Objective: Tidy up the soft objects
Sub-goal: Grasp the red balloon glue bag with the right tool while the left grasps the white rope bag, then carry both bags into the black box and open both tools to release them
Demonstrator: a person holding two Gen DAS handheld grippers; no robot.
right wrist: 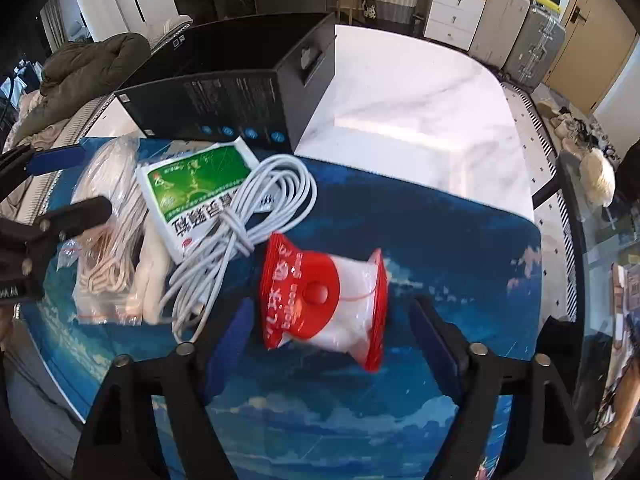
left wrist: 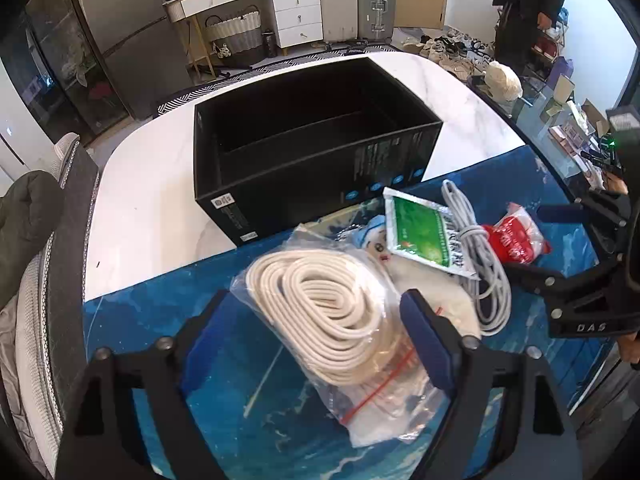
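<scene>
A clear bag of coiled cream rope (left wrist: 328, 320) lies on the blue mat (left wrist: 152, 320), between the fingers of my left gripper (left wrist: 316, 340). That gripper is open, and its left pad stands clear of the bag. Beside the bag lie a green-and-white sachet (left wrist: 424, 240), a bundled white cable (left wrist: 484, 272) and a red-and-white plastic pack (left wrist: 516, 236). My right gripper (right wrist: 334, 336) is open around the red-and-white pack (right wrist: 324, 296) without touching it. An open black box (left wrist: 312, 184) stands empty behind the pile.
The mat covers the near part of a white marble table (right wrist: 420, 100). A chair with a green jacket (left wrist: 28, 208) stands on the left, and a glass side table (left wrist: 560, 120) on the right. A person (left wrist: 528, 4) stands far back by several shoes.
</scene>
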